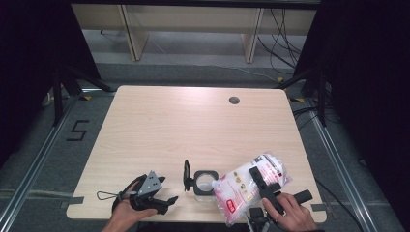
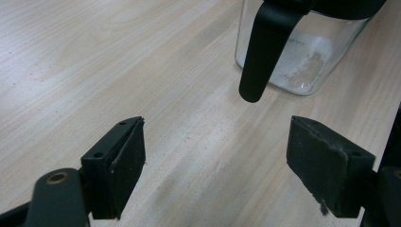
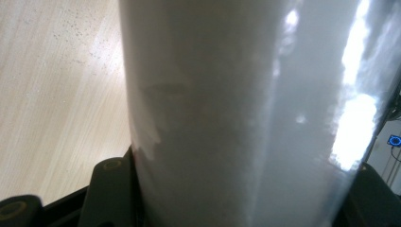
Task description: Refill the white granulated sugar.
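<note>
Near the front edge of the bench [image 1: 193,121], 2 hands work side by side. Left hand [image 1: 126,215] rests low at the edge, its left hand-held gripper [image 1: 164,200] lying almost level and pointing right toward the jar [image 1: 203,185]; jaws released, wide apart, nothing between them. Right hand [image 1: 290,212] grips its tool from below; the right hand-held gripper [image 1: 256,176] is angled up and to the left, jaws clamped across the bag [image 1: 249,188].

Bag: clear plastic pouch, packed with fine white grains, tilted with 1 end lowered to the jar mouth. In the right gripper view the bag [image 3: 246,118] sits between both jaws, bulging, glossy with glare.

Jar: square, clear glass, black rim, hinged black lid [image 1: 186,175] standing open on its left side. Left gripper view shows a thin layer of white grains on the jar [image 2: 302,56] bottom.

Label on the bag: red and white print, too small to read. Black "5" [image 1: 78,130] marked on the floor left of the bench.
</note>
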`<action>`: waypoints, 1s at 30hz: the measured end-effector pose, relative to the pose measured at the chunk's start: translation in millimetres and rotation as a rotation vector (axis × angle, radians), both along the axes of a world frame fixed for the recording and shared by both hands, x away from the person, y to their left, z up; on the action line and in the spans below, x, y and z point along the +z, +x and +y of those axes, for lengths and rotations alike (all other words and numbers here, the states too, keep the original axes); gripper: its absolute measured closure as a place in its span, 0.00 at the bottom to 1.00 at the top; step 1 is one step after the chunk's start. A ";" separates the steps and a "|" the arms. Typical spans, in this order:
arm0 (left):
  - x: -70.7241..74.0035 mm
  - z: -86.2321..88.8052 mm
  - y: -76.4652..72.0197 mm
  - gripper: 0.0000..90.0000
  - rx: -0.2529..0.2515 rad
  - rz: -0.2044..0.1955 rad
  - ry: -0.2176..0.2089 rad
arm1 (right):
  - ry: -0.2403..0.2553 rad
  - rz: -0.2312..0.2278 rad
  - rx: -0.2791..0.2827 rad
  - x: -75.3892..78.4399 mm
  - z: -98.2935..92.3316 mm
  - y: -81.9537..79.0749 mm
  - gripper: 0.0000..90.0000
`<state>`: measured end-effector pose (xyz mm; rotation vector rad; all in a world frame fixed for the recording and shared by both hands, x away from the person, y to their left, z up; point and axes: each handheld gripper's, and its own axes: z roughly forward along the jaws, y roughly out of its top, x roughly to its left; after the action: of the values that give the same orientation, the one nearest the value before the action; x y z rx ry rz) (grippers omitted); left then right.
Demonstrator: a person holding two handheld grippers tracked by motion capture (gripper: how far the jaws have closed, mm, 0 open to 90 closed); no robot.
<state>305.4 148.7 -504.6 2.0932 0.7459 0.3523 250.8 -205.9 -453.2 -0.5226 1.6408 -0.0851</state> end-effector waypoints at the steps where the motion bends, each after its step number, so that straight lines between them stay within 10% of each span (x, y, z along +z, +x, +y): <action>1: 0.0 0.2 0.1 0.22 -0.001 0.000 0.003 | -0.001 0.002 -0.003 0.3 0.0 0.0 0.48; 30: 0.9 1.7 0.3 0.22 -0.018 -0.004 0.030 | 0.017 0.002 -0.007 3.2 -1.0 0.8 0.48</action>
<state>305.7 150.4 -503.7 2.1259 0.7225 0.3596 251.7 -206.9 -450.0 -0.5039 1.6439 -0.0757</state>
